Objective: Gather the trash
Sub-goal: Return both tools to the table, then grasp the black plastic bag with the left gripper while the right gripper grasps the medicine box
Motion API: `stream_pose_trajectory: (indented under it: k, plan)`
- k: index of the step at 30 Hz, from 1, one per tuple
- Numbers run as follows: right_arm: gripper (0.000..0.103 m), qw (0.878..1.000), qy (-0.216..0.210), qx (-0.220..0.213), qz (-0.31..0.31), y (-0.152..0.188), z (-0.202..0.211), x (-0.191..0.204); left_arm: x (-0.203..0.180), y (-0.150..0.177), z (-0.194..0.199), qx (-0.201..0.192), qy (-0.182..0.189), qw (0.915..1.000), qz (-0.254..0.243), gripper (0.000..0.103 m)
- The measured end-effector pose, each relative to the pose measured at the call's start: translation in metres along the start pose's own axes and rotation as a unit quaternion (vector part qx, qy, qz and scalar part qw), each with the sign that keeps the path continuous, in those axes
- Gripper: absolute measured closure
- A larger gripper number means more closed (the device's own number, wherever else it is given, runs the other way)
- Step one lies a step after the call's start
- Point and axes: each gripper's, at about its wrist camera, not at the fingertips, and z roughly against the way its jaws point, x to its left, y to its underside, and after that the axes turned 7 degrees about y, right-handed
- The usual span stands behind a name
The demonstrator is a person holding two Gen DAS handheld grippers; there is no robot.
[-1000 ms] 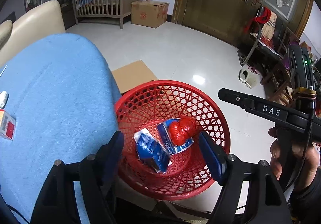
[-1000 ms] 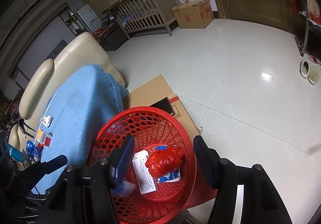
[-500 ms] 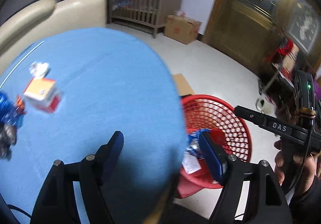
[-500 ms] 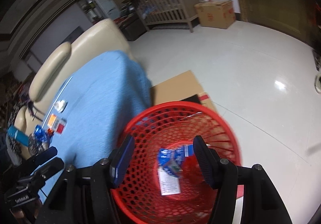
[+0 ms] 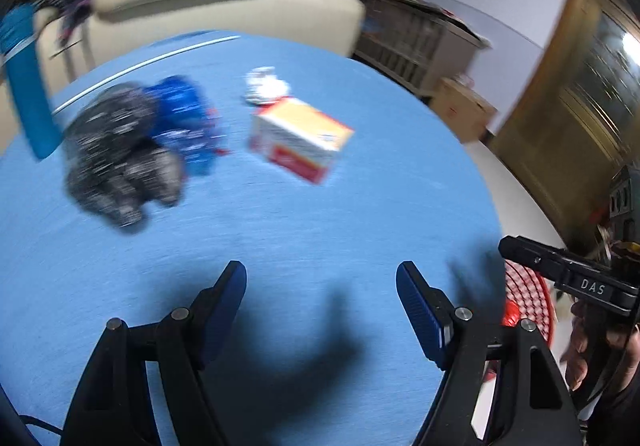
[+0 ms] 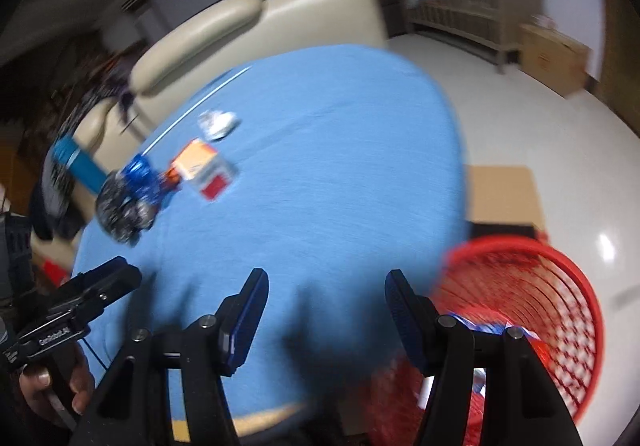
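1. Left wrist view: left gripper [image 5: 320,300] has its jaws spread wide with nothing between the blue pads, only blue tablecloth [image 5: 320,214] under them.
2. Ahead of it and slightly left lies an orange-white-red carton [image 5: 298,140]; just beyond that, a small crumpled white wrapper [image 5: 264,86].
3. Further left of the carton: crumpled blue foil wrapper [image 5: 184,122] touching a dark speckled crumpled wad [image 5: 120,162] (blurred, can't tell the material).
4. Blue cylinder [image 5: 26,86] stands at the far left edge of the cloth, cream sofa [image 5: 208,2] behind the table.
5. Right gripper [image 5: 568,278] shows at the right edge of this view, held in a hand [image 5: 592,350]; a slice of red basket [image 5: 528,298] is below it, off the table edge.
6. Right wrist view: right gripper [image 6: 326,306] also stands apart-jawed and empty, over the near part of the cloth.
7. Red mesh basket [image 6: 560,310] sits on the floor to its right, just beside the table, with wrappers inside (partly hidden by the finger).
8. Remaining trash lies well ahead and left of this gripper, near the table's far side.
9. Left gripper is visible at lower left, held in a hand [image 6: 52,390].
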Motion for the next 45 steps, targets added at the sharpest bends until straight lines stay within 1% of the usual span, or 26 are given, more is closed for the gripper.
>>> stream_pose_trajectory:
  k: [3, 5, 10, 14, 18, 21, 26, 27, 28, 32, 39, 40, 41, 42, 45]
  plan:
    - [0.038, 0.999, -0.019, -0.003, 0.045, -0.019, -0.018, 0.031, 0.022, 0.003, 0.007, -0.007, -0.012, 0.9997, 0.021, 0.025]
    - [0.038, 0.998, -0.028, 0.0, 0.064, -0.032, -0.032, 0.049, 0.037, 0.004, 0.011, -0.012, -0.021, 0.9991, 0.035, 0.025]
    - [0.038, 0.992, -0.04, 0.001, 0.119, -0.062, -0.066, 0.093, 0.064, 0.002, 0.019, -0.025, -0.036, 0.9972, 0.06, 0.025]
    - [0.038, 0.987, -0.043, 0.004, 0.153, -0.08, -0.084, 0.118, 0.083, -0.004, 0.023, -0.032, -0.04, 0.996, 0.074, 0.025]
    - [0.038, 0.985, -0.045, 0.003, 0.168, -0.094, -0.103, 0.133, 0.096, -0.01, 0.026, -0.038, -0.039, 0.9954, 0.078, 0.025]
    - [0.038, 0.983, -0.044, 0.011, 0.178, -0.1, -0.119, 0.139, 0.1, -0.017, 0.025, -0.04, -0.04, 0.9961, 0.068, 0.025]
    - [0.039, 0.981, -0.042, 0.027, 0.185, -0.104, -0.144, 0.146, 0.11, -0.038, 0.018, -0.048, -0.046, 0.9966, 0.047, 0.025]
    - [0.041, 0.981, -0.04, 0.031, 0.185, -0.103, -0.147, 0.147, 0.112, -0.042, 0.017, -0.05, -0.051, 0.9964, 0.047, 0.025]
    - [0.044, 0.982, -0.039, 0.03, 0.184, -0.103, -0.149, 0.147, 0.117, -0.047, 0.015, -0.053, -0.054, 0.996, 0.049, 0.025]
    - [0.046, 0.983, -0.038, 0.029, 0.18, -0.103, -0.149, 0.146, 0.136, -0.062, 0.002, -0.049, -0.063, 0.9949, 0.061, 0.024]
    - [0.047, 0.983, -0.038, 0.027, 0.178, -0.1, -0.146, 0.145, 0.161, -0.067, -0.021, -0.036, -0.061, 0.9928, 0.096, 0.024]
    - [0.047, 0.983, -0.038, 0.027, 0.178, -0.1, -0.146, 0.145, 0.162, -0.068, -0.024, -0.033, -0.063, 0.9928, 0.096, 0.026]
    - [0.047, 0.983, -0.039, 0.027, 0.177, -0.099, -0.145, 0.144, 0.161, -0.068, -0.026, -0.029, -0.067, 0.9932, 0.091, 0.041]
    - [0.047, 0.983, -0.04, 0.027, 0.178, -0.099, -0.145, 0.144, 0.159, -0.068, -0.027, -0.023, -0.072, 0.9937, 0.082, 0.047]
    - [0.047, 0.983, -0.04, 0.028, 0.18, -0.098, -0.144, 0.145, 0.156, -0.068, -0.024, -0.013, -0.073, 0.9941, 0.079, 0.056]
